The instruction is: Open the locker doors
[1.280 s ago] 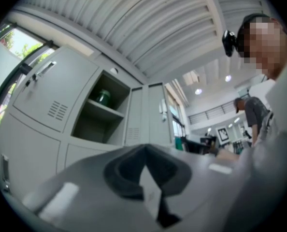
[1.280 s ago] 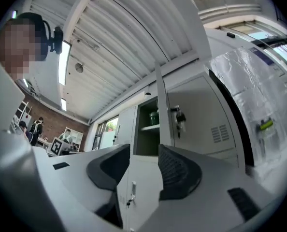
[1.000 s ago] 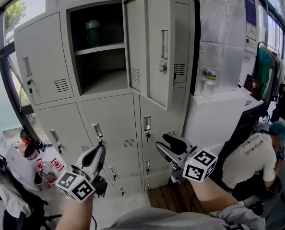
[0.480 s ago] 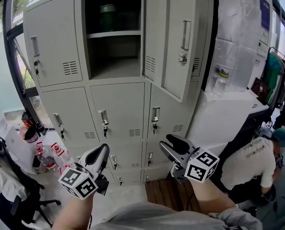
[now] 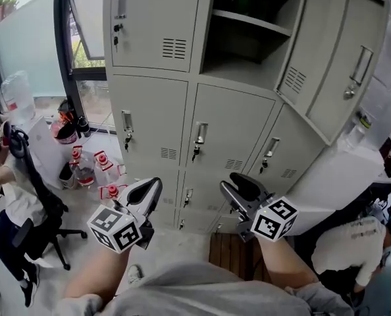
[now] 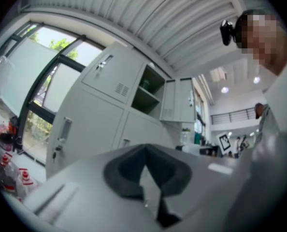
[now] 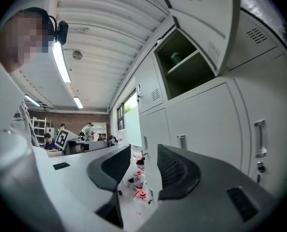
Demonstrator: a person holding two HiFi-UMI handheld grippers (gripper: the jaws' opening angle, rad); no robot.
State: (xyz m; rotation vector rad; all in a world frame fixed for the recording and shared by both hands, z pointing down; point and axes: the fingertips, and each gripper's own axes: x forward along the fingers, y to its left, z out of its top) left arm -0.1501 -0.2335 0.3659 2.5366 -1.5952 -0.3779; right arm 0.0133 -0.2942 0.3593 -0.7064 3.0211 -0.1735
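Note:
The grey locker bank fills the head view. Its top middle compartment stands open, with the door swung out to the right. The top left door and the middle-row doors are closed, each with a small handle. My left gripper hangs in front of the lower lockers, apart from them, jaws shut and empty. The right gripper is beside it, open and empty. In the left gripper view, the left gripper faces the lockers. The right gripper shows the open compartment up high.
Water bottles with red labels stand on the floor at the left by the window. An office chair and a person are at the far left. A white cabinet and a crouching person are on the right.
The head view has swung down and to the left, so the lockers now look tilted. Both grippers now sit in front of the lower locker rows. Their jaws look the same.

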